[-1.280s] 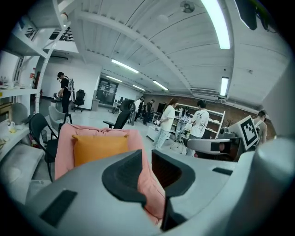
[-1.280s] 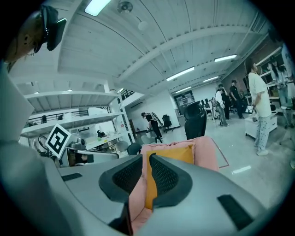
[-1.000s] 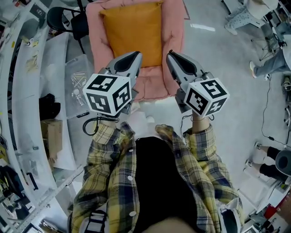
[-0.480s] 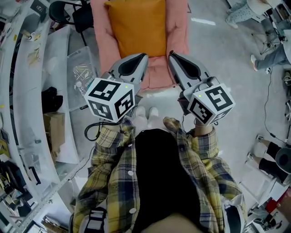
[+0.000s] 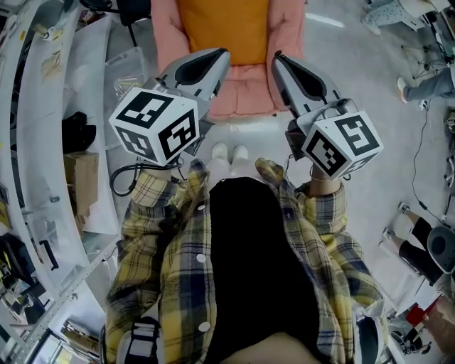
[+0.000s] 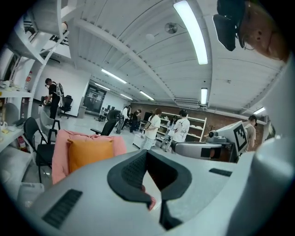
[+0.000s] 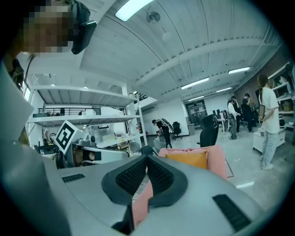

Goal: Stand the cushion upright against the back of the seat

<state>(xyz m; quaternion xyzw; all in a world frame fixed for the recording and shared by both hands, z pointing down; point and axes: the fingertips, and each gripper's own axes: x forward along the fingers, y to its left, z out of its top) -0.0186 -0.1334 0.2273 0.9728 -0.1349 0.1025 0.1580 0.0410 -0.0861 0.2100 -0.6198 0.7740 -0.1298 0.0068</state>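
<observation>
The orange cushion (image 5: 224,28) stands upright against the back of the pink padded seat (image 5: 242,92), at the top of the head view. It also shows in the left gripper view as an orange cushion (image 6: 90,152) and in the right gripper view as a cushion (image 7: 186,159) framed by the pink seat (image 7: 216,161). My left gripper (image 5: 222,55) and right gripper (image 5: 277,57) hover side by side over the seat's front edge, short of the cushion. Both are shut and hold nothing.
A white curved bench (image 5: 43,142) runs down the left, with a clear bag of parts (image 5: 128,106) and a cardboard box (image 5: 78,192) by it. A black chair (image 5: 131,8) stands left of the seat. My shoes (image 5: 229,151) are just in front of it. People stand at the right.
Both grippers have drawn back from the seat toward my body and risen slightly. The cushion has stayed upright against the seat back.
</observation>
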